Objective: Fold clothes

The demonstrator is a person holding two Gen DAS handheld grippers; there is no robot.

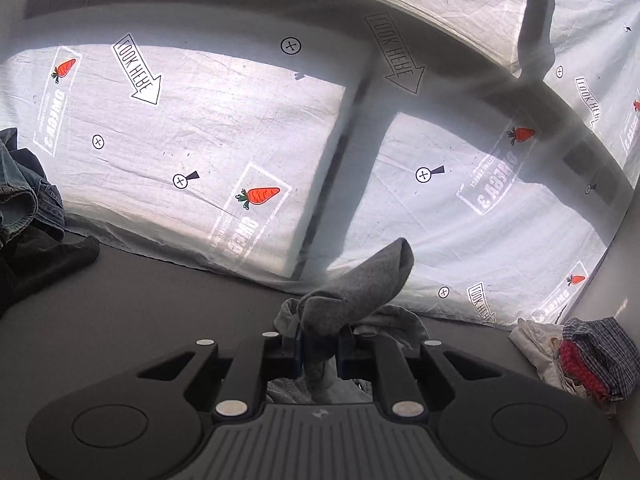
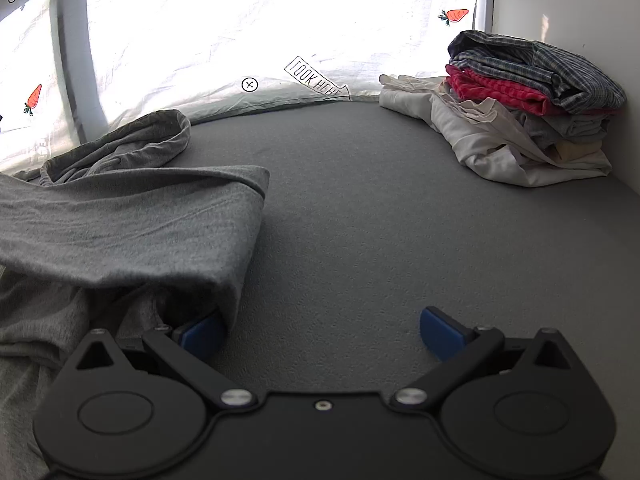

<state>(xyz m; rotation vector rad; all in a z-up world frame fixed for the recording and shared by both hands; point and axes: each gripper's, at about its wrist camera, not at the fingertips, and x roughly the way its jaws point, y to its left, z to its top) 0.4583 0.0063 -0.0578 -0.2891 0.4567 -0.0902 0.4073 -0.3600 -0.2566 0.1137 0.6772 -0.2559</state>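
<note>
Left wrist view: left gripper (image 1: 319, 354) is clamped on a bunched fold of the soft grey knit garment (image 1: 362, 284), which rises just ahead of its fingers. A dark crumpled clothes heap (image 1: 28, 216) lies far left.

Right wrist view: right gripper (image 2: 320, 334) stands wide apart, holding nothing; the garment drapes over its left fingertip. A stack of folded clothes (image 2: 528, 100) sits ahead right on the grey felt table (image 2: 360, 220)

Heather grey shirt (image 2: 132, 216) on a dark grey felt table (image 2: 360, 240). Black grippers with blue pads (image 2: 438, 330). White curtain (image 1: 200, 140) printed with orange carrots (image 1: 260, 196), black arrows, crossed circles. Blue-and-white plaid shirt (image 2: 536, 68) over red striped cloth (image 2: 496, 92), cream sheets (image 2: 460, 128). Faded blue jeans (image 1: 24, 188).
</note>
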